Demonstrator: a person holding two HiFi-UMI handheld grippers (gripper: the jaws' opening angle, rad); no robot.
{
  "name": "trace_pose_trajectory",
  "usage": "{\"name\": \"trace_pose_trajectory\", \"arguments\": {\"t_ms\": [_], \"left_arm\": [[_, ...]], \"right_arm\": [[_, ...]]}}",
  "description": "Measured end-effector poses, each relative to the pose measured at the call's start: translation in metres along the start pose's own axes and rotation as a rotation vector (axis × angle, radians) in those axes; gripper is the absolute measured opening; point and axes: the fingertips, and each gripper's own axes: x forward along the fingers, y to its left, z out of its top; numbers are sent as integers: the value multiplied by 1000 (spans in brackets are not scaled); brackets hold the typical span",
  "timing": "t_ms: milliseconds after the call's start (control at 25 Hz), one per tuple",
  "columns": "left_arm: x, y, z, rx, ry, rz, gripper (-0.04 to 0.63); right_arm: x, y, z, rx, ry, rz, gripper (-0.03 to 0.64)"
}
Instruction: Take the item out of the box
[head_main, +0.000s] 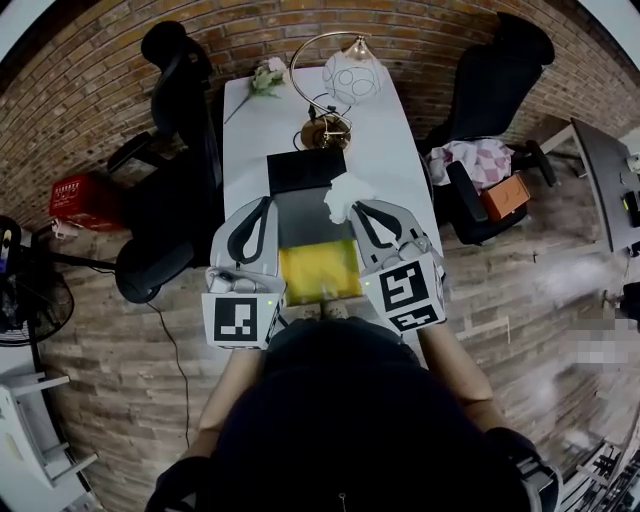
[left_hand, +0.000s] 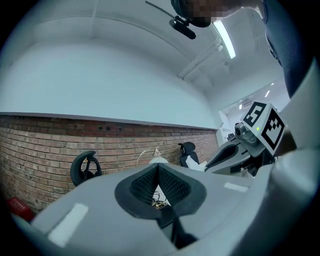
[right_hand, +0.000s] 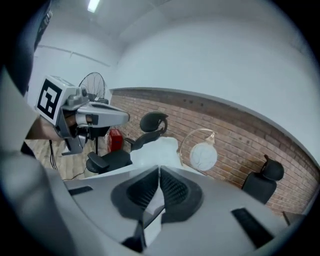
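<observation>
The left tongs (head_main: 265, 205) are closed: in the left gripper view the ribbed pads are pressed together with nothing clamped, and only a sliver of background is seen through the gap. They are held over the near left part of the white table (head_main: 390, 150), pointing away from the person.

Between the two tongs a flat bright yellow rectangle (head_main: 320, 270) is seen, lying alongside the tong bodies. Just ahead of it, level with the tips, a shallow grey open box (head_main: 310, 225) is placed. Beyond the tips a flat black rectangular panel (head_main: 305, 170), probably the lid, is laid on the table. Whether the yellow piece sits inside the box or beside it cannot be told.

The right tongs (head_main: 358, 208) are closed on a crumpled white wad of paper or cloth (head_main: 343, 195). In the right gripper view white material is pinched between the pads and hangs below them. The wad is held at the tip, over the far right corner of the grey box.

Judged progress: the lid is off and the wad is gripped at the box edge. It has yet to be carried clear and set down. If the wad is only packing, the yellow piece is left to be handled.
</observation>
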Motion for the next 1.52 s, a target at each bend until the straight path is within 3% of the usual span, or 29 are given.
{"name": "trace_pose_trajectory", "arguments": {"t_ms": [360,800,1000,1520], "left_arm": [[-1,19,41,32,-85,27,11],[-6,31,51,21,-90,24,10],[-8,35,46,15,-104,11,11],[-14,32,38,-11,-109,-6,11]], "right_arm": [[-27,-37,60,46,-196,-163,20],[-49,-47,83,269,-397,-295,20],[-54,-46,81,288,-425,-355,20],[-59,-42,71,276,-412,-400,20]]}}
